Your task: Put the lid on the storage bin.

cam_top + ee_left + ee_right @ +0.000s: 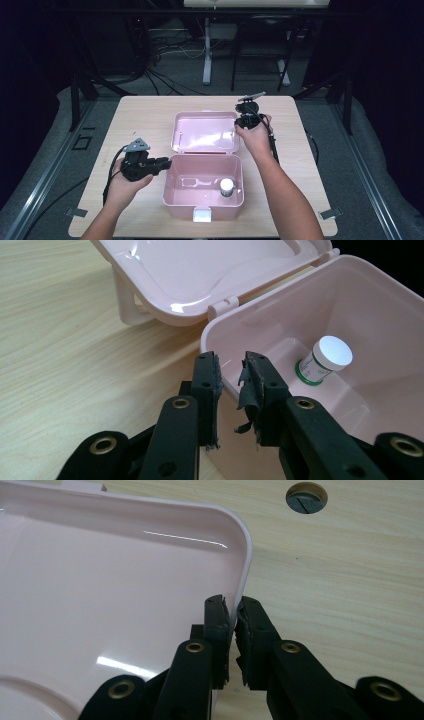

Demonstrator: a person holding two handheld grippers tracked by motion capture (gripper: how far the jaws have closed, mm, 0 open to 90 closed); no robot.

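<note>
We judge loading done: bottle point(226, 187) inside box point(172, 197). Right gripper point(232, 611) jaws pinch lid point(205, 131) at 3 o'clock edge; left gripper point(231, 371) jaws straddle box wall, slightly spread. Closing remains.

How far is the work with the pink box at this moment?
Done: the small bottle already stands inside the open pink box. In hand: the right hand-held gripper pinches the rim of the lid, which lies folded back, while the left hand-held gripper straddles the box wall without pressing it. Left, probably: swing the lid shut.
</note>
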